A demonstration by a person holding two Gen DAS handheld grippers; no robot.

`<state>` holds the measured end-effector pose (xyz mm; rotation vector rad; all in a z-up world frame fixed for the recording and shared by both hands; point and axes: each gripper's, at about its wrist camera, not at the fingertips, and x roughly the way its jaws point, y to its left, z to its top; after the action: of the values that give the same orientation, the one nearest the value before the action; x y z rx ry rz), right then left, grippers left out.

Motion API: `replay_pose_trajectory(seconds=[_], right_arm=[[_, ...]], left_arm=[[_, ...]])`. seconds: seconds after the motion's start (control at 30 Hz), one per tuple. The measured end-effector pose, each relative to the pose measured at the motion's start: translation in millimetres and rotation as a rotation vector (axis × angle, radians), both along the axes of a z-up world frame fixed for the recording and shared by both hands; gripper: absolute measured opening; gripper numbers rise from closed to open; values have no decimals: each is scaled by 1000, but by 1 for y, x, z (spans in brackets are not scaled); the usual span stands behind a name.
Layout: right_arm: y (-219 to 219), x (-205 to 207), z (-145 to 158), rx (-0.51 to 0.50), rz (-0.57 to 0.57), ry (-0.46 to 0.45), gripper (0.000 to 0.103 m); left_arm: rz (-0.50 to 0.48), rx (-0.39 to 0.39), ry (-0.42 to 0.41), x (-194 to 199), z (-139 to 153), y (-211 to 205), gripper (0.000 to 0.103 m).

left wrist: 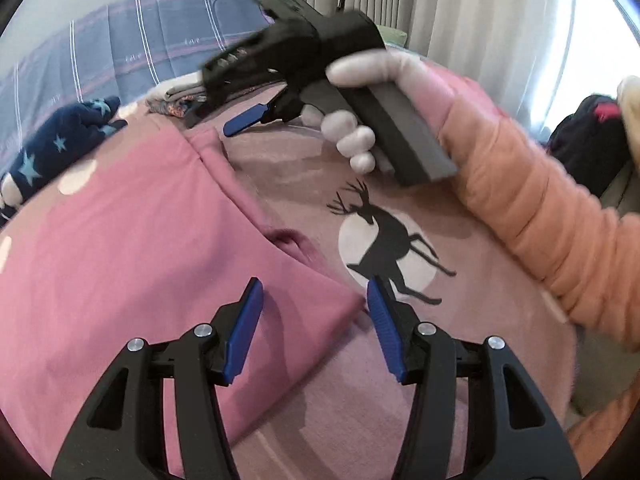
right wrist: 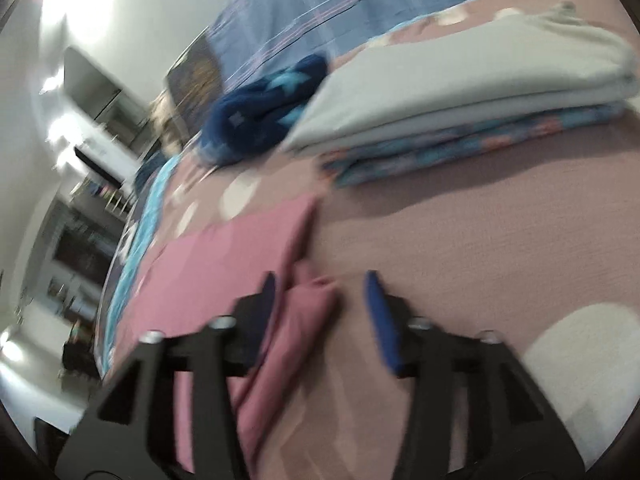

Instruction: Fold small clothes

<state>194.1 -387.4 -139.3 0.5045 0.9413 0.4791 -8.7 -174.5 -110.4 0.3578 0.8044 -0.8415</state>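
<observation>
**Both grippers open over the pink garment**

Plainly, the left gripper (left wrist: 316,320) hangs above the bed with its blue pads spread wide and nothing between them. Below it lies the pink garment (left wrist: 132,264), spread flat on the dusty-pink bedspread (left wrist: 460,340); one folded edge of the cloth runs diagonally toward the gap between the fingers. Just right of that edge, the bedspread carries a black deer print (left wrist: 384,240) on a pale disc.

Further off in the left wrist view, a gloved right hand (left wrist: 360,112) in a peach sleeve grips the handle of the right gripper (left wrist: 244,122), raised above the bedspread and blurred. The right wrist view shows its pads parted and empty, with the pink garment (right wrist: 240,264) low beneath and a bunched fold lying close by the left finger.

Beyond the garment sits a folded stack (right wrist: 472,96), a pale grey piece on top of a blue patterned one. A navy star-print cloth (right wrist: 260,120) lies crumpled just beside the stack, near a striped blue cover (right wrist: 320,8).
</observation>
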Motion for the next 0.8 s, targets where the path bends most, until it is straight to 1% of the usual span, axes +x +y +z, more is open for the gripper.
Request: replay_pose_trajectory(seconds=[0.03,0.07,0.13,0.2,0.23,0.27,0.3,0.33,0.37,0.4,0.43,0.47,0.5,0.53,0.6,0.63,0.7,0.73,0.77,0.8], right_arm=[[5,-1,2,-7,21,0,63],[9,-3,2,-19,32,1,65],[14,-4,2,-38,50,12,66],[16,-5,2,-32,58,18,67],[17,-5,1,-19,62,26,68],[20,-4,0,-14,67,30,69],[24,-3,-2,-22,72,29,69],[30,-2,-2,-52,70,18,69],[35,0,-2,-85,50,-4,52],[40,1,-1,-158,-4,-36,32],[41,3,-1,-182,-27,-42,9],[39,3,1,-152,-44,-50,9],[35,-2,8,-115,-58,-82,8],[35,-5,14,-117,-57,-105,8],[38,-12,25,-153,-40,-163,8],[39,-11,23,-169,-40,-160,8],[40,0,2,-200,-48,-91,8],[39,8,-16,-189,-50,-47,9],[35,10,-17,-163,-50,-48,7],[31,9,-14,-139,-58,-49,8]], left_arm=[[-7,15,-6,-3,-2,-4,54],[-13,31,-20,-5,-3,-7,54],[-32,69,-41,-8,-6,-14,54],[-40,105,-53,-9,-9,-20,54],[-46,112,-55,-9,-10,-22,48],[-57,109,-54,-9,-10,-23,34],[-54,110,-55,-6,-9,-24,28],[-45,106,-45,-2,-9,-23,20],[-47,91,-26,0,-8,-22,14],[-48,78,-12,2,-7,-21,12],[-51,55,16,6,-6,-17,9],[-57,33,36,7,-5,-14,6],[-63,18,48,9,-5,-12,6],[-73,1,64,9,-6,-9,6],[-90,-24,94,13,-9,-9,6],[-97,-34,114,15,-11,-9,6],[-113,-59,146,18,-11,-11,6],[-118,-70,162,20,-13,-10,6],[-119,-84,177,23,-13,-8,6],[-120,-95,187,24,-13,-7,6]])
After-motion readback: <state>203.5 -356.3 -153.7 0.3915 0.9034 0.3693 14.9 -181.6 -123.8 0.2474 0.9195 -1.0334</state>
